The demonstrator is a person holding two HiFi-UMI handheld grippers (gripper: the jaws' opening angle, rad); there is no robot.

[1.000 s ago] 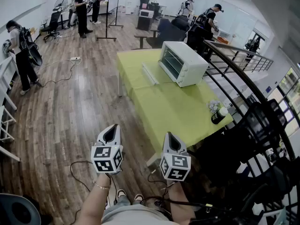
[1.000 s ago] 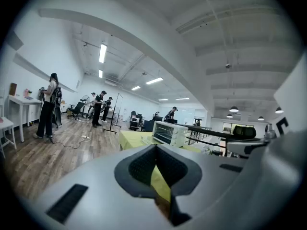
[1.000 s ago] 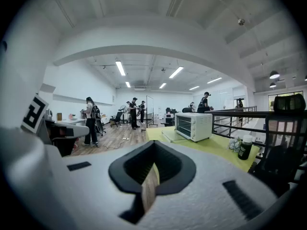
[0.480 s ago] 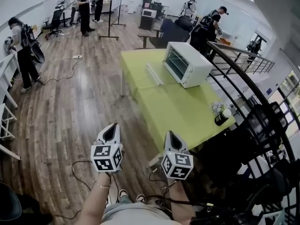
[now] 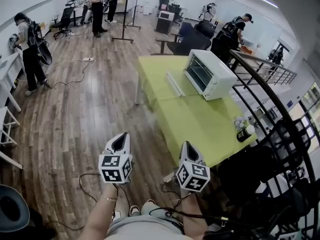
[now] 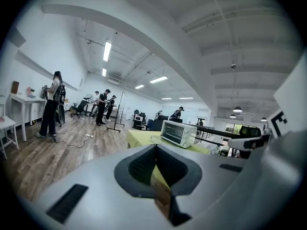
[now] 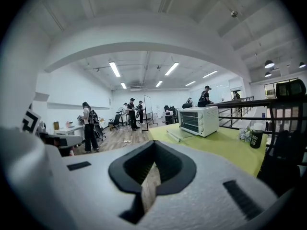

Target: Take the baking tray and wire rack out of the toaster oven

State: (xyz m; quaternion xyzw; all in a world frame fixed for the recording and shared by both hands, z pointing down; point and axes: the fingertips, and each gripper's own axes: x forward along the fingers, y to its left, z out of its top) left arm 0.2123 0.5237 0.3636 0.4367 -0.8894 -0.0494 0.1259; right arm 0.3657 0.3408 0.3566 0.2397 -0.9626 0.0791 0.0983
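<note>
The white toaster oven (image 5: 210, 75) stands at the far end of a yellow-green table (image 5: 200, 124), well ahead of both grippers; it also shows small in the left gripper view (image 6: 178, 133) and the right gripper view (image 7: 198, 120). Its door (image 5: 175, 83) seems to lie folded down in front. At this distance I cannot make out the tray or the rack inside. My left gripper (image 5: 120, 138) and right gripper (image 5: 186, 146) are held side by side in the air, short of the table's near corner. Both are shut and hold nothing.
A black bottle with a white cap (image 5: 246, 133) and a small bunch of flowers (image 5: 240, 122) sit at the table's right edge. A black railing (image 5: 265, 79) runs along the right. Cables (image 5: 87, 179) lie on the wood floor near my feet. Several people stand far off.
The table and oven have come nearer and slid right in the head view. Both grippers have moved forward with the person, still shut and side by side.
</note>
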